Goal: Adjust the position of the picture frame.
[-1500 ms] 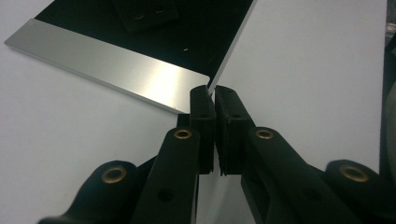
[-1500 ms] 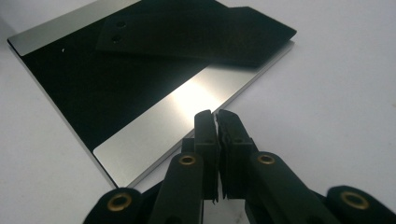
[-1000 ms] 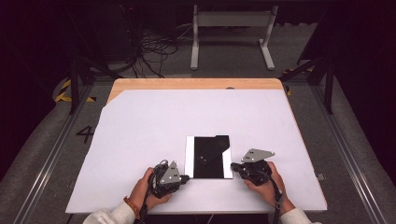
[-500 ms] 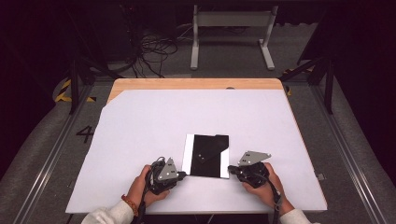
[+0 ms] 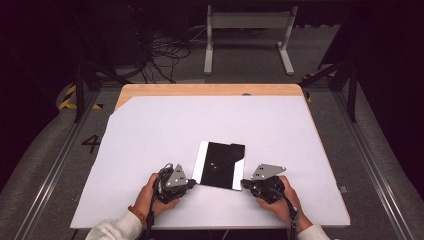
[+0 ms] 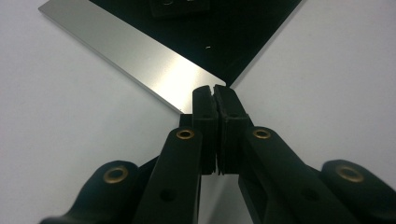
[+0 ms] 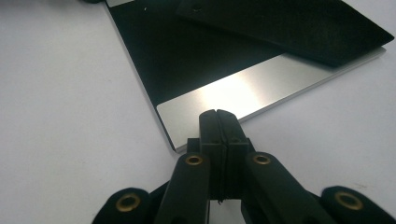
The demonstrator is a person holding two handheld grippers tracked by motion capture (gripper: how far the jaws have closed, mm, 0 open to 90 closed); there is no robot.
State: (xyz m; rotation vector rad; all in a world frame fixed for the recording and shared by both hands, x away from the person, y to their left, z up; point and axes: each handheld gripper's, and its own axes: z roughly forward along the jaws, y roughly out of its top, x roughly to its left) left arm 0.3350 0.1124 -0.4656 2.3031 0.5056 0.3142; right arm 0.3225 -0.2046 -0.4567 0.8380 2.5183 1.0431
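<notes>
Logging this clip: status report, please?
Left gripper shut, right gripper shut, each at a near corner. Black-and-silver plate flat on table. Nothing in the way.

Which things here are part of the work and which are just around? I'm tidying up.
In the work: black folder with silver edges; left gripper, shut at its near corner; right gripper, shut at its other near corner.
Just around: cables; white stand; table.

Dim room, grey floor (image 5: pixel 45 150), tangled cables (image 5: pixel 167 52), white metal stand (image 5: pixel 247 22) behind wooden-edged table (image 5: pixel 210 90).
</notes>
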